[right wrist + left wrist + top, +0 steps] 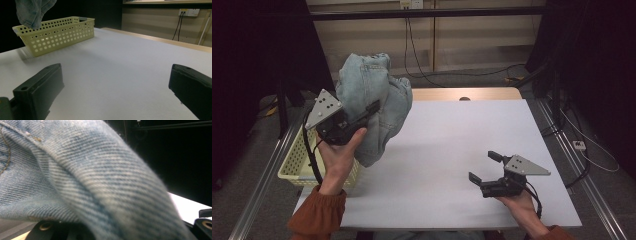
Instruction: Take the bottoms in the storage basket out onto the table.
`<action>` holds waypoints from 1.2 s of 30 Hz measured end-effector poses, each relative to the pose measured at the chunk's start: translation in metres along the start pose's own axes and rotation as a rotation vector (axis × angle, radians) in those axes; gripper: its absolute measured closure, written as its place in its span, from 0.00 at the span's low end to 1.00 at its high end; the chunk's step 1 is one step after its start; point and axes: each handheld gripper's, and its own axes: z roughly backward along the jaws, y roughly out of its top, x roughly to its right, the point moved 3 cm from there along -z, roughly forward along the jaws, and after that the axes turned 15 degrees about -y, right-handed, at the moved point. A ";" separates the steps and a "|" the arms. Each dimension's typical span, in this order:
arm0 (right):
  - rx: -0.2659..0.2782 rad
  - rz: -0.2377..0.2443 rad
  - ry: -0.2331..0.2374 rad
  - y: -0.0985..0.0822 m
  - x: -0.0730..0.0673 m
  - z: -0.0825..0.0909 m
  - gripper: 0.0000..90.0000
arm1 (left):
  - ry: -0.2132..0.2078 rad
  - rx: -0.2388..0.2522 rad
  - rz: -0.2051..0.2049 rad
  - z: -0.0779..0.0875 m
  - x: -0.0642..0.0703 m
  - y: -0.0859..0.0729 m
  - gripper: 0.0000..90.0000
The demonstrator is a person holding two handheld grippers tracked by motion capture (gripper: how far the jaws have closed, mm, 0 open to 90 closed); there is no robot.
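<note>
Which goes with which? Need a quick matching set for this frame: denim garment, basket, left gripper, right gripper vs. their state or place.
Things:
1. denim garment
2. yellow basket
3. left gripper
4. right gripper

States:
A. jaws apart, nothing between them, low over the white table
B. shut on the cloth, raised
C. hangs bunched in the air
D. sits at the table's left edge, perforated walls

Pairs: 1-C, 2-D, 3-B, 4-A
</note>
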 end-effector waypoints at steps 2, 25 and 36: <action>0.001 0.001 -0.001 0.000 0.000 0.000 0.00 | -0.006 0.002 -0.001 -0.002 0.001 0.001 0.79; 0.000 -0.001 0.004 0.000 0.000 0.000 0.00 | -0.069 -0.015 0.011 -0.032 0.012 0.003 0.79; 0.002 0.000 0.004 0.000 0.000 0.000 0.00 | -0.085 -0.022 0.033 -0.045 0.016 0.000 0.79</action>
